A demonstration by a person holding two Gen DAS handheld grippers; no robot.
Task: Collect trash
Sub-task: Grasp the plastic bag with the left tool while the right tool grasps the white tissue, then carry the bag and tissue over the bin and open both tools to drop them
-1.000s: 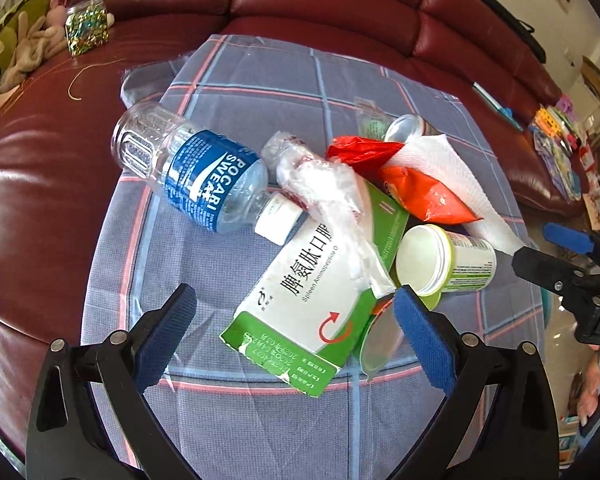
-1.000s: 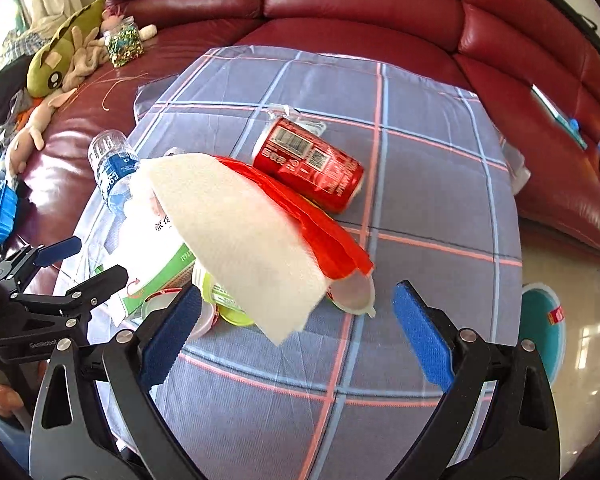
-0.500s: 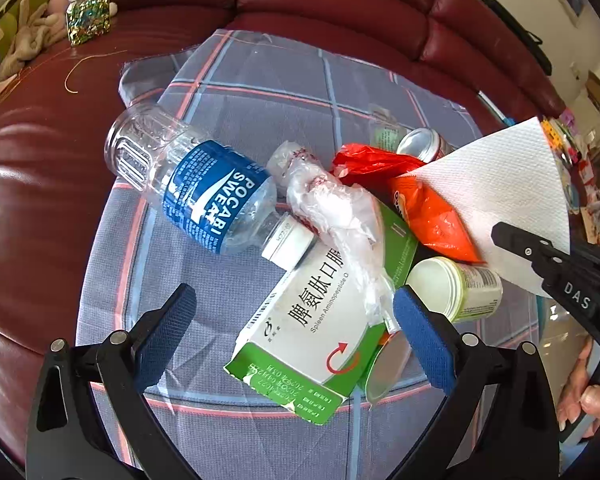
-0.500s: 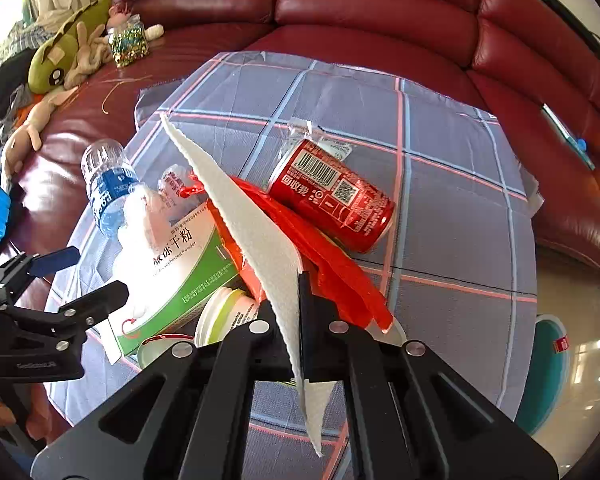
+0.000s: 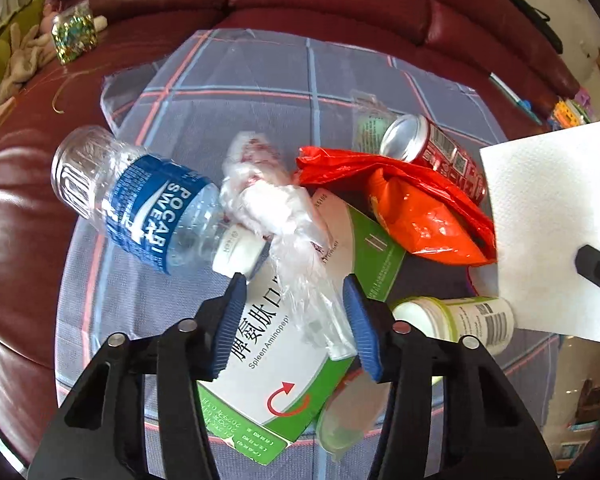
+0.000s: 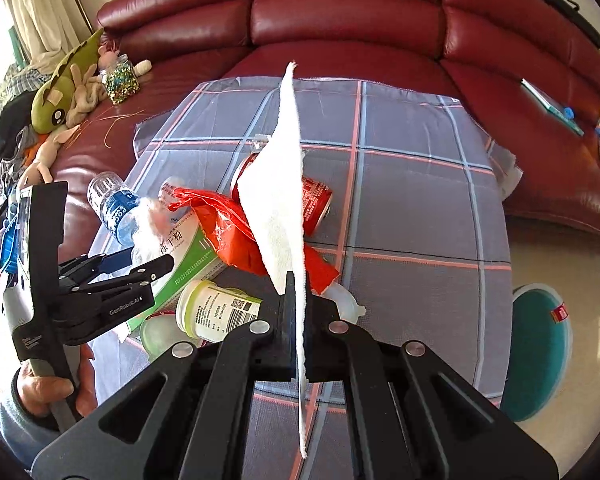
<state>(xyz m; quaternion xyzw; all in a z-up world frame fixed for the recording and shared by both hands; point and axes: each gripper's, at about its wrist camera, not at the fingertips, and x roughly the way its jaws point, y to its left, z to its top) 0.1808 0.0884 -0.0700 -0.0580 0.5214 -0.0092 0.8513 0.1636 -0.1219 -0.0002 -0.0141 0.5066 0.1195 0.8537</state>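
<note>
Right gripper [image 6: 298,320] clamped shut on a white paper towel sheet [image 6: 278,204], lifted edge-on above the pile; same sheet at far right in the left wrist view [image 5: 548,216]. Left gripper [image 5: 296,316] partly closed, blue-padded fingers [image 5: 230,320] either side of a crumpled clear plastic bag [image 5: 284,220], with gaps showing; grip not made out. Bag draped over a green-and-white cardboard medicine box [image 5: 284,360] on a grey plaid cloth [image 5: 260,76]. Left of the bag, a clear plastic bottle with blue label [image 5: 140,200] on its side. Right of it, a crumpled red plastic bag [image 5: 412,208], with a red soda can [image 5: 432,148] just behind. Near right, a small white-and-green yogurt cup [image 5: 460,320] tipped over.
</note>
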